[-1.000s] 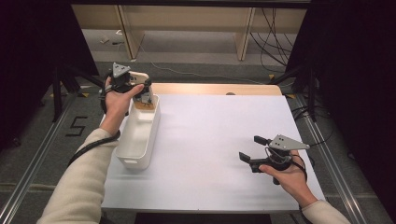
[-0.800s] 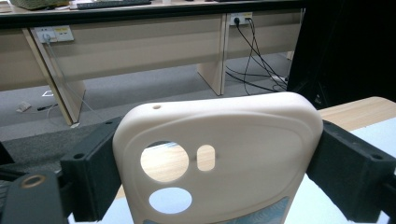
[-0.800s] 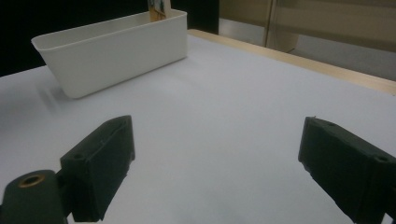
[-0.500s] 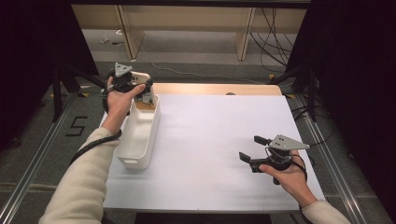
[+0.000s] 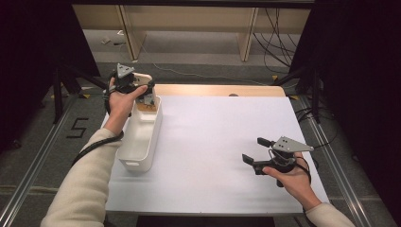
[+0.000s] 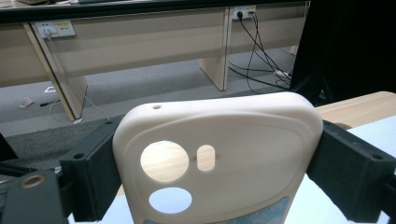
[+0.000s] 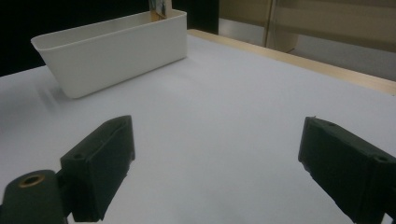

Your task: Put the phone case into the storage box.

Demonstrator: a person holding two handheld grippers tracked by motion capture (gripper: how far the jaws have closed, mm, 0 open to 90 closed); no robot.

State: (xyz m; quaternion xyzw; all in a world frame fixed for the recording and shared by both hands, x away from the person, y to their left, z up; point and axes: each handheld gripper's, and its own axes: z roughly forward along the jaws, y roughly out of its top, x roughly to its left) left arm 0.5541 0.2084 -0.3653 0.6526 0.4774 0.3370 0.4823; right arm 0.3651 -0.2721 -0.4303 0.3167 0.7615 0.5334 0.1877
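A beige phone case (image 6: 243,135) with round camera cut-outs stands upright between the black jaws of my left gripper (image 6: 219,182), whose pads press on its two sides. From above, that gripper (image 5: 142,87) holds the case (image 5: 142,78) over the far end of a white bin (image 5: 135,165). My right gripper (image 5: 254,150) rests low over the white table at the near right. Its jaws (image 7: 219,168) stand wide apart with nothing between them.
A small brownish item (image 5: 147,106) stands in the bin's far end and pokes above the rim (image 7: 161,7). The bin (image 7: 116,51) lies along the table's left edge. A wooden strip (image 5: 213,90) borders the far side, with desks and cables on the floor beyond.
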